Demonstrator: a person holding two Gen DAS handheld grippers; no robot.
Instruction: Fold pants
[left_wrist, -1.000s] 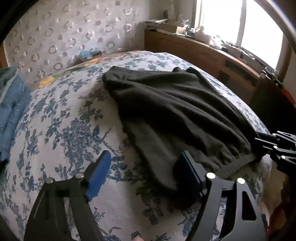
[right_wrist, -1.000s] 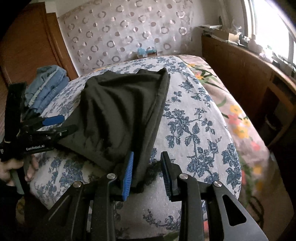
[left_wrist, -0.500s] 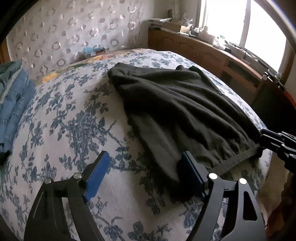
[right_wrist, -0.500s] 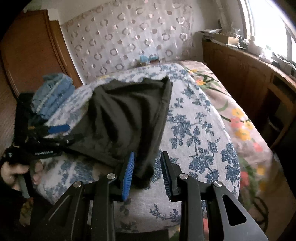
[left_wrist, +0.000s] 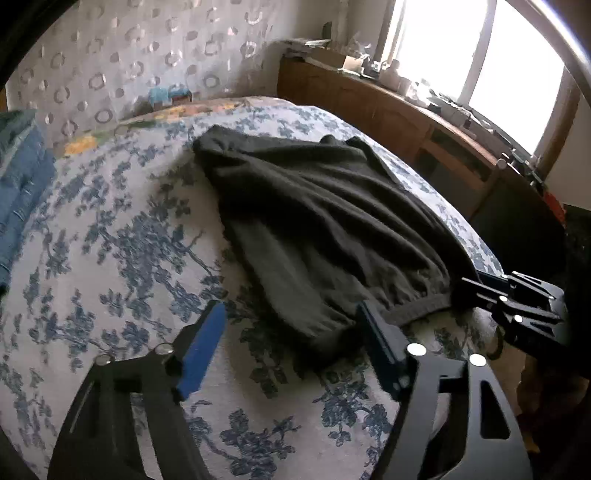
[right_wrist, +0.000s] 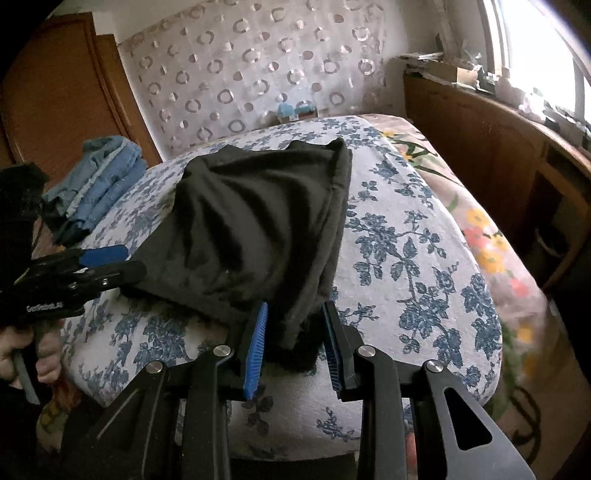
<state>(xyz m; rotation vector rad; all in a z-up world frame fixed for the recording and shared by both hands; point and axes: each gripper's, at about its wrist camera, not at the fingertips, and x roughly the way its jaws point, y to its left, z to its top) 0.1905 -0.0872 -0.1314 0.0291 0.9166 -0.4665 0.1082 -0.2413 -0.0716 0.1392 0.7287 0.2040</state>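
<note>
Since a second ago, we are widening the right tool (right_wrist: 291, 341) around the pants (right_wrist: 258, 225) waistband; left tool (left_wrist: 291, 347) spread at its near-left corner, legs running far.

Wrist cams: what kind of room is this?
Most likely a bedroom: the dark pants lie on a bed with a blue floral cover, folded denim clothes sit at its side, and a window tops a wooden cabinet.

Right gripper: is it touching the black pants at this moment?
Touching. In the right wrist view the right gripper has the pants' near corner bunched between its fingers, cloth against the blue pad.
</note>
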